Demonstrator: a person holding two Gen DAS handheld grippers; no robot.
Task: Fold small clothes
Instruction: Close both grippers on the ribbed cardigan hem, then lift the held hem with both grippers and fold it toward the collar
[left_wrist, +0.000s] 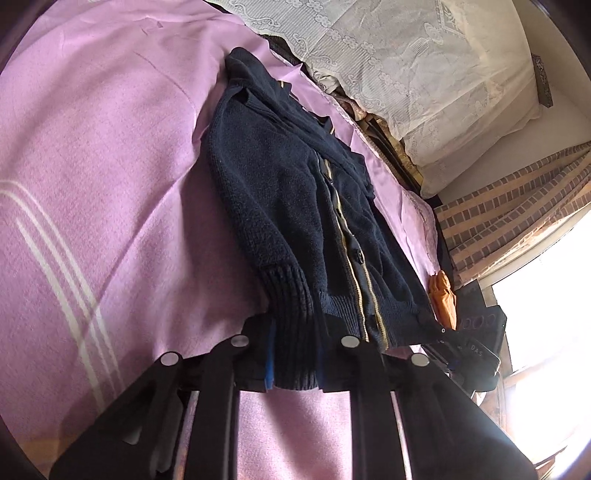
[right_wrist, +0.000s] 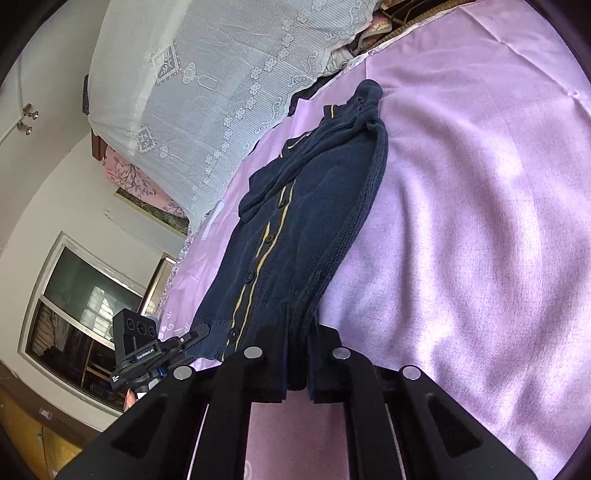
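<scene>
Lying lengthwise on the pink bedsheet (left_wrist: 92, 192), the navy cardigan (left_wrist: 295, 206) runs close along one edge of the bed, beside a lace-covered pile (left_wrist: 424, 66). Both tools grip its ribbed hem at the near end — the left gripper (left_wrist: 295, 373) is clamped on the thick ribbed cuff and hem, the right gripper (right_wrist: 297, 369) is closed on a bunched fold of the same hem. Its button placket with tan stripes faces up, and a sleeve is folded across the body. An orange cloth (left_wrist: 443, 299) sits at the bed's edge.
</scene>
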